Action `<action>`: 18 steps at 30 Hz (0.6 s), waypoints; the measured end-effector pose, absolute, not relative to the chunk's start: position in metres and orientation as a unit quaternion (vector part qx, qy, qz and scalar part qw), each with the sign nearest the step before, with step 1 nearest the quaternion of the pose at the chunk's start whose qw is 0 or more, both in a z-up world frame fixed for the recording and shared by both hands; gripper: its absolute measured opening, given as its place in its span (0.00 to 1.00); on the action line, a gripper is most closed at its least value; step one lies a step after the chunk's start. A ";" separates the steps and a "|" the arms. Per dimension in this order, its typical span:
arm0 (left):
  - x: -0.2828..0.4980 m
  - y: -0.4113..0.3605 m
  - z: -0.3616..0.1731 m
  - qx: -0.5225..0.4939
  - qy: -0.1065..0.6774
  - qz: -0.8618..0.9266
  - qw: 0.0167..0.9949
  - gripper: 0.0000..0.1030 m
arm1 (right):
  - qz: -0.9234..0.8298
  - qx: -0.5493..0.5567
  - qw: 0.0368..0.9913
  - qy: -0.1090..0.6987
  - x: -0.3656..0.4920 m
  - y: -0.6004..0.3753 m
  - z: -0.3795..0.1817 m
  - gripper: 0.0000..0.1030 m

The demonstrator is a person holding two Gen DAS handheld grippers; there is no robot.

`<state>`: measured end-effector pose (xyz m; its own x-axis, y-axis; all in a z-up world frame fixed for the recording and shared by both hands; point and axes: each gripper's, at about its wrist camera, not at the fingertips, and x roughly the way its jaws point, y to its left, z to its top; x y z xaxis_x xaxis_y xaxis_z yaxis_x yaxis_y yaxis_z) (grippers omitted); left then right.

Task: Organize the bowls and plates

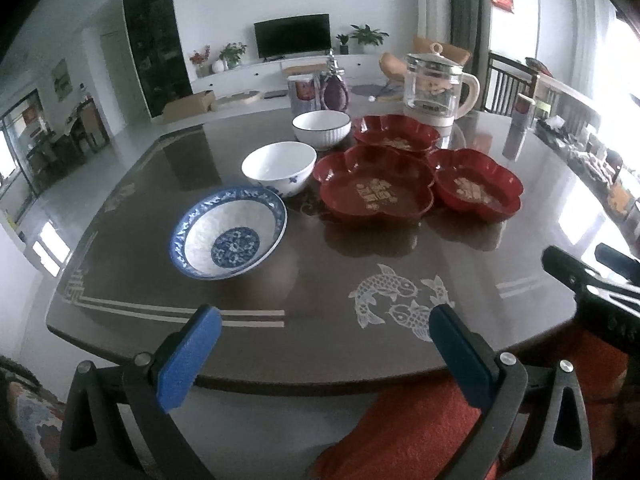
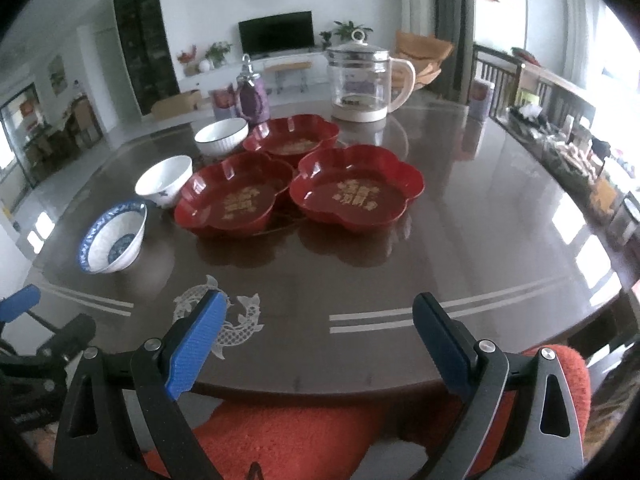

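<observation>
Three bowls run in a diagonal line on the dark table point(image 1: 304, 272): a blue-patterned bowl point(image 1: 230, 232) nearest, a white bowl with a small blue flower point(image 1: 279, 167) behind it, and a ribbed white bowl with a dark rim point(image 1: 321, 129) farthest. To their right sit three red flower-shaped plates with gold lettering: a middle plate point(image 1: 374, 188), a right plate point(image 1: 476, 184) and a far plate point(image 1: 396, 132). My left gripper point(image 1: 325, 320) hangs open at the table's near edge with nothing between its blue pads. My right gripper point(image 2: 320, 310) is open too, facing the red plates point(image 2: 354, 188).
A glass kettle point(image 1: 436, 88) with a white handle stands behind the plates. A purple jar point(image 1: 335, 90) and a small box stand at the far edge. A cylindrical bottle point(image 1: 520, 118) stands at the right. Red fabric point(image 1: 420, 428) lies below the table's front edge.
</observation>
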<state>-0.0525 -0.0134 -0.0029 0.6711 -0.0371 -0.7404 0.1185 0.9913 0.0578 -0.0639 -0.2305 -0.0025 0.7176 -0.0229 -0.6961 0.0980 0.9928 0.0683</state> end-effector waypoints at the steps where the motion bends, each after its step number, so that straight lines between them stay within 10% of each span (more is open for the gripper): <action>1: -0.050 -0.012 -0.002 0.051 0.402 -0.038 0.914 1.00 | -0.038 0.047 0.926 0.372 -0.063 -0.230 -0.002 0.93; 18: -0.010 -0.012 0.013 0.069 0.387 -0.041 0.919 1.00 | -0.079 0.034 0.927 0.365 -0.062 -0.231 0.009 0.93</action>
